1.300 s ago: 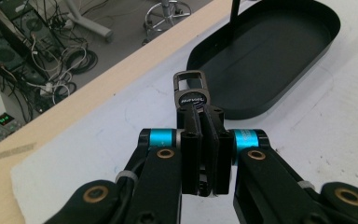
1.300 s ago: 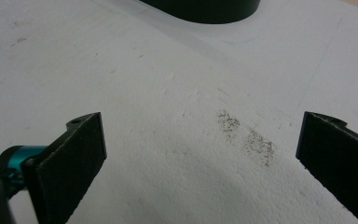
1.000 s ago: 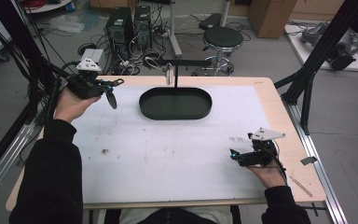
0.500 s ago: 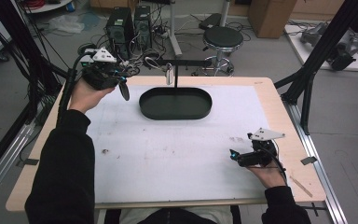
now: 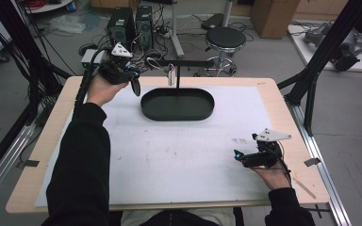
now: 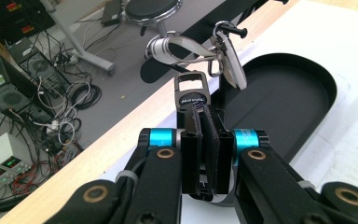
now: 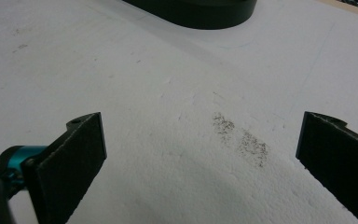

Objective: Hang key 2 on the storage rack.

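Near edge, right corner: right hand-held gripper (image 5: pixel 245 157) rests low on the white foam-covered counter (image 5: pixel 179 155), jaws spread wide, nothing between them.

Far left corner: left hand-held gripper (image 5: pixel 133 84) is clenched on a flat black key fob with a dark metal clip loop (image 6: pixel 192 91), held up in the air. Just beyond the loop hangs a silver carabiner bunch (image 6: pixel 223 58) on the horizontal peg of the black T-shaped stand (image 5: pixel 178 75), which rises behind the black oval tray (image 5: pixel 177 104).

Judgement: the step looks like bringing the loop to the peg. Keep the fob level, approach along the peg's axis and avoid nudging the carabiners.

Room: wide bare counter between the two hands; the far edge lies close behind the stand.
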Demonstrator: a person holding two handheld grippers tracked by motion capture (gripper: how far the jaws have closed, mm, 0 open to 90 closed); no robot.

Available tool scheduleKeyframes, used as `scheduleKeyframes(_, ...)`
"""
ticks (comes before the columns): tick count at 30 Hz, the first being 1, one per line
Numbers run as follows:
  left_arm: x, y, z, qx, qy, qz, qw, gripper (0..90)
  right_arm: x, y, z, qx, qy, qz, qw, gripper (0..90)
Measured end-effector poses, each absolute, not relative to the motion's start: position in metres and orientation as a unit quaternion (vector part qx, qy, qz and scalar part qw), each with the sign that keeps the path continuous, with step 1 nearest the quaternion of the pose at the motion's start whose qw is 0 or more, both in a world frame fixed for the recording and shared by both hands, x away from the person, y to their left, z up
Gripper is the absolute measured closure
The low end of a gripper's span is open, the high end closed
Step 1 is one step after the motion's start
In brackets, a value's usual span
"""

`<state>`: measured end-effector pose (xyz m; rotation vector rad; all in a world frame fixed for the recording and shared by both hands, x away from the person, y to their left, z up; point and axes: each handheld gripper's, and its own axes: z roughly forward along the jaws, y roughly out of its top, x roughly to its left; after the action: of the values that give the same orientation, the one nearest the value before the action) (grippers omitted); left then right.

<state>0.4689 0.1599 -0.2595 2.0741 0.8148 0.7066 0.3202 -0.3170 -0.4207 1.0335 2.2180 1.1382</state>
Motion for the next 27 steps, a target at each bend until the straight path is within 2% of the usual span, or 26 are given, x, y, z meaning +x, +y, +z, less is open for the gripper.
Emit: scheduleKeyframes(27,0.486,0.141,-0.275,0.822,0.322,0.279,0.378,85.3,0.32,-0.32,-0.421,0.379,0.8,0.412,0.217,0.7)
